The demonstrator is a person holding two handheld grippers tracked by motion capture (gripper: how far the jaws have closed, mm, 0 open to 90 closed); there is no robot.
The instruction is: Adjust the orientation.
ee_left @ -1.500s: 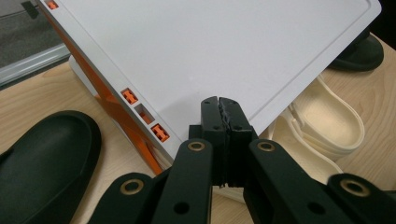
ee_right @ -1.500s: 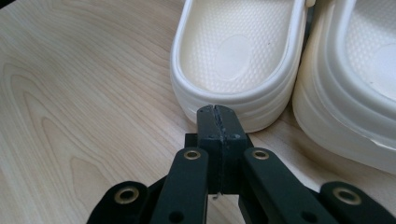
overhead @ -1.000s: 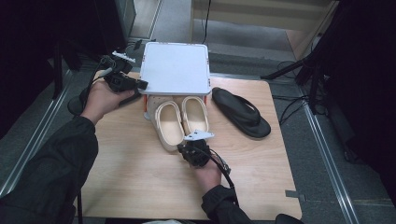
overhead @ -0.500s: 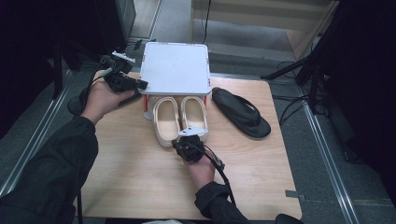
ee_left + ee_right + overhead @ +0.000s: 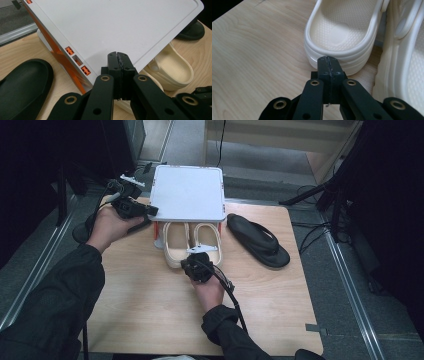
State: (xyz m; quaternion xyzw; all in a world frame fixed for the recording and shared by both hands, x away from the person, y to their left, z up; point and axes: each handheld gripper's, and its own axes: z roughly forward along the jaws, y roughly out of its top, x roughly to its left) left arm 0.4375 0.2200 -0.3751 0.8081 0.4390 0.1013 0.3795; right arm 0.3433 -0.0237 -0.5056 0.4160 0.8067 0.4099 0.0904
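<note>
Cream clogs point(image 5: 192, 242) half under white rack point(image 5: 187, 192) near far bench edge; foam-light, springy (slippery?). Take heel rim. Right tool point(image 5: 328, 65) closed, empty, touching heel; left tool point(image 5: 118, 61) closed, empty.

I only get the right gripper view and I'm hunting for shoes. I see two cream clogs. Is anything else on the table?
Observer: Yes, a black sandal lies to the right of the clogs in the high view.
Operator: What's over the clogs?
Observer: A white rack covers their toes.
Operator: Where's the other hand-held gripper?
Observer: The left hand-held gripper is shut, at the rack's left edge.
</note>
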